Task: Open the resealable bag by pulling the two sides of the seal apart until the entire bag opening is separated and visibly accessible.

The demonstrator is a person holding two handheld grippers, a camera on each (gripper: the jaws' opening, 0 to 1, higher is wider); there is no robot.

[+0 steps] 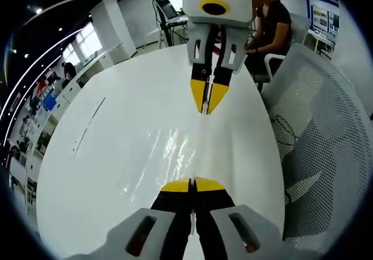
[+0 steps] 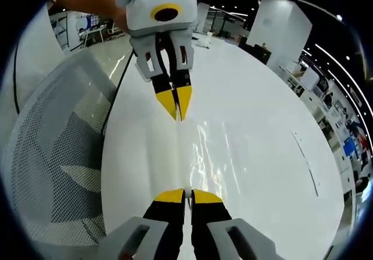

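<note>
The left gripper [image 1: 192, 184] has its yellow-tipped jaws pinched together on one edge of the clear resealable bag [image 1: 175, 152], and the right gripper [image 1: 208, 98] faces it from across the bag, jaws likewise closed on the opposite edge. In the right gripper view the same pairing shows reversed: the right gripper [image 2: 187, 195] clamps the near edge of the bag [image 2: 201, 155] and the left gripper [image 2: 176, 104] grips the far one. The bag hangs stretched between the two tools, just above the white table [image 1: 105, 149], its film glinting with reflections; a taut fold line runs straight from one pair of tips to the other.

Whether the seal has begun to part I cannot tell, since the plastic is transparent and the strip itself is not distinguishable.

My judgement of the risks: the film is thin and slick, so it may slip out of a clamp if the pull is sharp. If either tool has caught both walls instead of one, pulling only stretches the bag. An uneven pull could open part of the mouth only.

A mesh chair [image 1: 317, 137] stands beside the table, with a seated person [image 1: 274, 24] beyond it.
</note>
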